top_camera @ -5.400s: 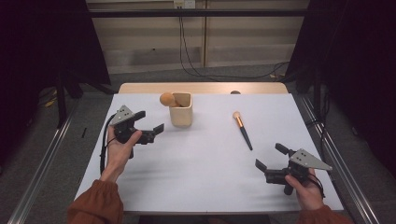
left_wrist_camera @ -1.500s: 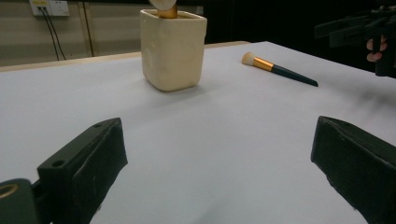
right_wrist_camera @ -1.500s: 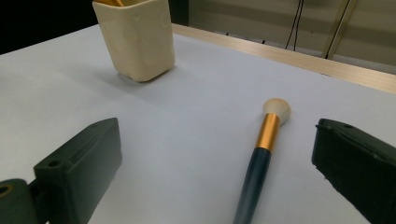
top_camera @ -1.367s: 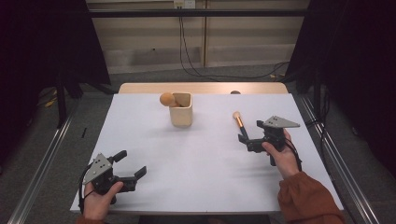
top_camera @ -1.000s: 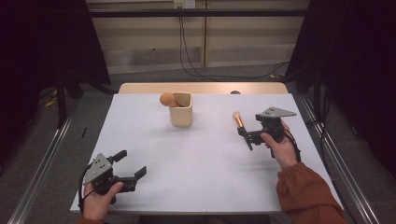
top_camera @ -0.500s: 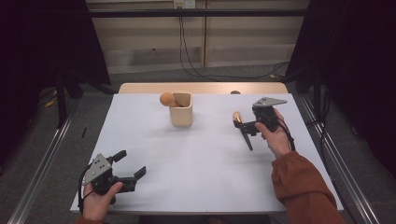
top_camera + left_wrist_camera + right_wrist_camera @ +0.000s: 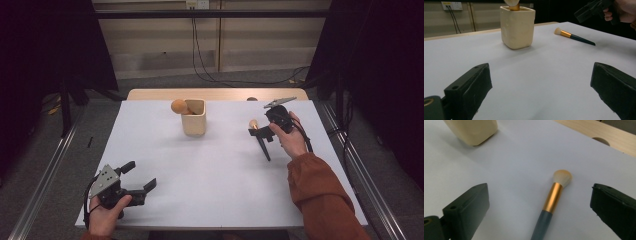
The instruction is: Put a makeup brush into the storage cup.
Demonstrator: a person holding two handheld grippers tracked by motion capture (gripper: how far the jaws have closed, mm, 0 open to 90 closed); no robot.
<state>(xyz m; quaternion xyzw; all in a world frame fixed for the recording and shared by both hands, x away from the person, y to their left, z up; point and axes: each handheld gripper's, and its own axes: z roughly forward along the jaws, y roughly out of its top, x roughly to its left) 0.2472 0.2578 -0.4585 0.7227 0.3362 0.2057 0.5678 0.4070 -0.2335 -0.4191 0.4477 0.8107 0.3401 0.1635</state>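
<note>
A cream cup (image 7: 194,119) stands at the back middle of the white table (image 7: 210,170), with a round orange-tipped brush (image 7: 178,106) leaning out of it. A makeup brush (image 7: 261,142) with a dark handle, gold band and pale head lies right of the cup. My right gripper (image 7: 260,132) hovers open just over the brush's head end; in the right gripper view the brush (image 7: 552,197) lies between my spread jaws (image 7: 540,196), untouched. My left gripper (image 7: 140,176) rests open near the front left edge, with nothing between its jaws (image 7: 539,80). From there the cup (image 7: 517,26) and the brush (image 7: 574,37) lie far ahead.
A wooden strip (image 7: 215,94) with a dark hole (image 7: 251,99) runs along the table's back edge. Metal rails (image 7: 45,185) flank the table on the floor, and cables (image 7: 210,75) trail behind it. Bare white tabletop spreads between the two grippers.
The right gripper has travelled from the near right corner up to the brush and now sits over its head end. The left gripper left the cup's side earlier and has since held still.
</note>
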